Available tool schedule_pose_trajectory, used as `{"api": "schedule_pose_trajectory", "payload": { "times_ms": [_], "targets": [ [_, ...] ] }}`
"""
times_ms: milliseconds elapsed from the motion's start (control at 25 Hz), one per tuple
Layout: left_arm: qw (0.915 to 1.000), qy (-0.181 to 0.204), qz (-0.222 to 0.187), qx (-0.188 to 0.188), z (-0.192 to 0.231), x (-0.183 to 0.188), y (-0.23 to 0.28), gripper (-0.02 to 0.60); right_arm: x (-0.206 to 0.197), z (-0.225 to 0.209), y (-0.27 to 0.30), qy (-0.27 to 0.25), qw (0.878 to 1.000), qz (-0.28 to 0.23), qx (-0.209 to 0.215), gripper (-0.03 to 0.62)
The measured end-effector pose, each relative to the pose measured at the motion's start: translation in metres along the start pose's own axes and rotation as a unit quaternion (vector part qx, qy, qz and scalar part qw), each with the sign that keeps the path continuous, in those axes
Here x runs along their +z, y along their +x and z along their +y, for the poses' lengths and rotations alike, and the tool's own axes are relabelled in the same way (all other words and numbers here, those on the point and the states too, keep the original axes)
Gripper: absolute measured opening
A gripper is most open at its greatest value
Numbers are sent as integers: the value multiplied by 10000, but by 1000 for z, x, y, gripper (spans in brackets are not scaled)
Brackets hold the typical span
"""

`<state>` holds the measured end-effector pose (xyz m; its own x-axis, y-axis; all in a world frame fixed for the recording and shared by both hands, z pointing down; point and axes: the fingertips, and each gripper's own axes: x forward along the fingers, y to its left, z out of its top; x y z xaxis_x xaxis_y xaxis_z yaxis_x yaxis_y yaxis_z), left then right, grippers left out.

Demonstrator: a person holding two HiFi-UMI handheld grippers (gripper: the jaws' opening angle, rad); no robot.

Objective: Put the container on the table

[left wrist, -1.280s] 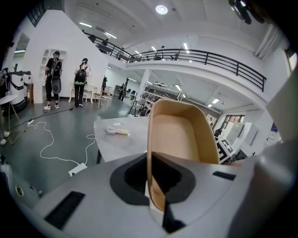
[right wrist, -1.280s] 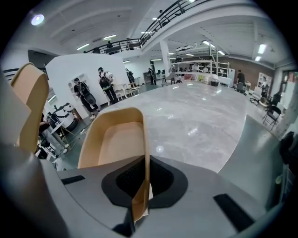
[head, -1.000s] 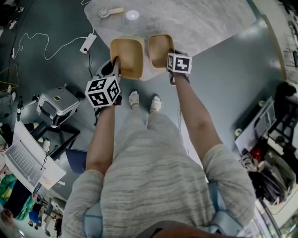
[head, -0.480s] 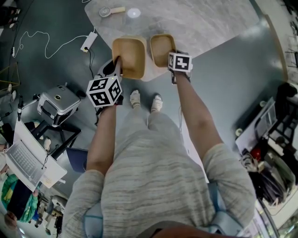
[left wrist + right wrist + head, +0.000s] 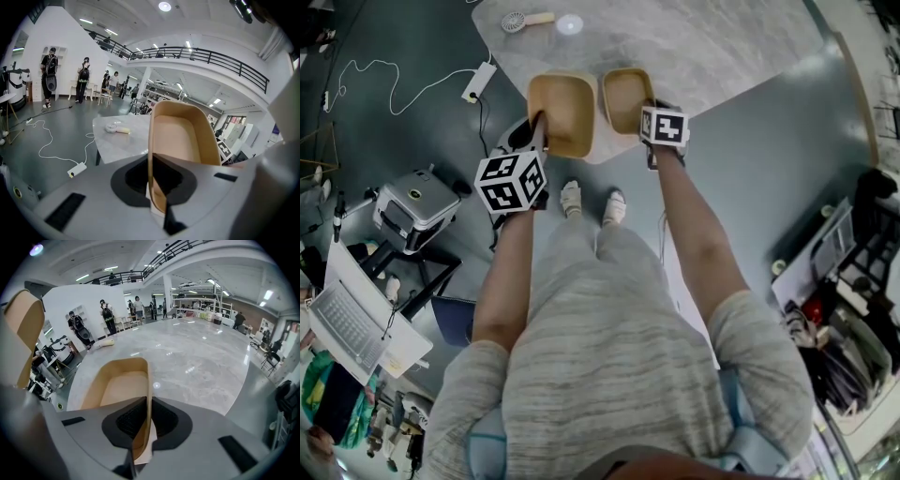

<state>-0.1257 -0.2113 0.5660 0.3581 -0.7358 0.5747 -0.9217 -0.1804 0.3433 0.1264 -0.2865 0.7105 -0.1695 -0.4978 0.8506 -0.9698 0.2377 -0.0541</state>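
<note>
Hard bits first: from the head view you can't see under either container, so I can't tell if they're resting on the table (image 5: pixel 712 47) or hovering just over its near edge. The gripper tips are mostly tucked behind the marker cubes and the container walls there too. The person's torso fills the whole near half of that view.

The gripper views clear up the grip. The left gripper (image 5: pixel 157 187) has its jaws closed down on the near rim wall of the bigger tan container (image 5: pixel 180 140), one jaw inside, one outside. The right gripper (image 5: pixel 140 437) is clamped the same way on the thin wall of the smaller tan container (image 5: pixel 119 390). In the right gripper view the bigger one only shows as a slice cut off at the left edge.

The two containers sit side by side at the near corner of the table, bigger on the left, and the bigger one's near end pokes past the table edge. A little hand fan (image 5: pixel 523 19) lies at the far left of the tabletop, well apart.

Versus half a second ago: basically nothing. Both grips are unchanged, and the containers are in the same spot.
</note>
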Motion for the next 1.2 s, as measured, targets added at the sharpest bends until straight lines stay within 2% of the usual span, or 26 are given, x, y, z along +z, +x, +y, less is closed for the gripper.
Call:
{"api": "schedule_pose_trajectory", "payload": {
  "times_ms": [320,760,1200],
  "targets": [
    [10000,21,12,-18,-1,0,1,3,2,2,-6,-363,9993,-111,-25,37],
    [10000,25,-12,-28,-5,1,3,3,11,-2,-18,-352,9989,-296,-5,38],
    [10000,-8,0,46,-1,1,2,3,30,4,-44,-552,9957,-730,132,37]
  ]
}}
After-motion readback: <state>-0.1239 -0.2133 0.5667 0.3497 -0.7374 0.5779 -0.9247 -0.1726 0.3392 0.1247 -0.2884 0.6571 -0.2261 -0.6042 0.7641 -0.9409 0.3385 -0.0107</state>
